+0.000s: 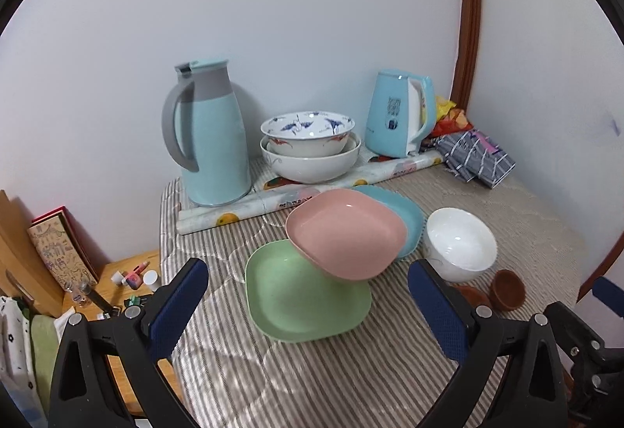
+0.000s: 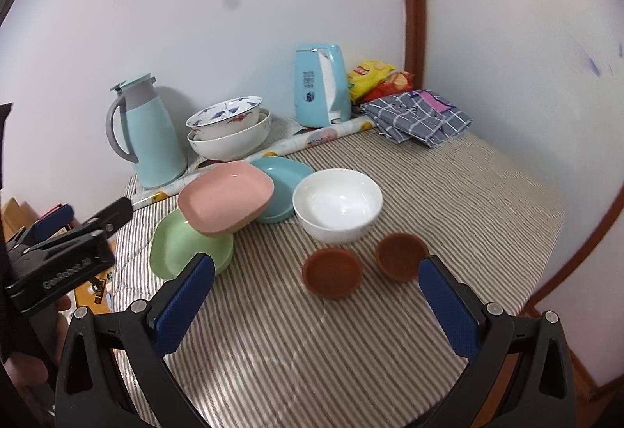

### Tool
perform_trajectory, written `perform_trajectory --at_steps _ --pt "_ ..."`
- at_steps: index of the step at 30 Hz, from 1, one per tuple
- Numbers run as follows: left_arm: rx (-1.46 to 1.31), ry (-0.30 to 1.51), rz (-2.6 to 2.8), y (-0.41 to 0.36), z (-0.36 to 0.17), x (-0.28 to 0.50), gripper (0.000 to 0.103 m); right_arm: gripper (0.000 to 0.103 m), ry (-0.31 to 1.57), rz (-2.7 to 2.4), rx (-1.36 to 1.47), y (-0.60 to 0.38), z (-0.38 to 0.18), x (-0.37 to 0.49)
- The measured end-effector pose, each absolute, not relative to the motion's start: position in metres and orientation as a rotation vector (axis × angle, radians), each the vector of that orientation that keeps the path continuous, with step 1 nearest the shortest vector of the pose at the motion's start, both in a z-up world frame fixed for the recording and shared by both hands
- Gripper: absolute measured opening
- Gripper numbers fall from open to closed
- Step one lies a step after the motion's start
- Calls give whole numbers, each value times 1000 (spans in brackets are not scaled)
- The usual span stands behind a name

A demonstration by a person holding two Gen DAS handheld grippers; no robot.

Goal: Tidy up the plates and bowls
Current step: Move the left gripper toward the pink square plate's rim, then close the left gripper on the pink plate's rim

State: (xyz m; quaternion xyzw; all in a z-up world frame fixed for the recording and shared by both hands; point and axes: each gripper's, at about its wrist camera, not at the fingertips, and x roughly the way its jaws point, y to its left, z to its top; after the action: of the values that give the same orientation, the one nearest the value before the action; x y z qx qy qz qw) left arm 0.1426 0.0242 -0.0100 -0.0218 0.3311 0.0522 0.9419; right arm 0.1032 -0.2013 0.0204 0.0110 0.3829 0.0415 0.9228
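Pink plate tilted, propped on green plate | both hand-held grippers spread, holding nothing

You have three plastic plates: pink, green, blue. Three white bowls and two brown cups join them. Two teal jugs stand behind.

Pink plate, green plate, striped cloth

thermos jug upright, back-left of bench | electric kettle by wall | snack bags | folded checked cloth | rolled paper
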Motion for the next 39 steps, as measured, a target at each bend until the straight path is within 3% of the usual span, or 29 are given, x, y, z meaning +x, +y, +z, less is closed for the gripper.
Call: perform_trajectory --at_steps 13,28,32,39 --pt "-32 737 120 32 -36 203 103 100 830 122 -25 -188 -1 171" --pt "-81 835 130 58 -71 261 101 75 867 203 -60 -161 -33 237" --pt "-93 857 136 65 -81 274 99 61 900 223 -58 -155 -46 255" --pt "-86 885 95 64 -97 292 82 52 930 247 -68 -144 -65 275"
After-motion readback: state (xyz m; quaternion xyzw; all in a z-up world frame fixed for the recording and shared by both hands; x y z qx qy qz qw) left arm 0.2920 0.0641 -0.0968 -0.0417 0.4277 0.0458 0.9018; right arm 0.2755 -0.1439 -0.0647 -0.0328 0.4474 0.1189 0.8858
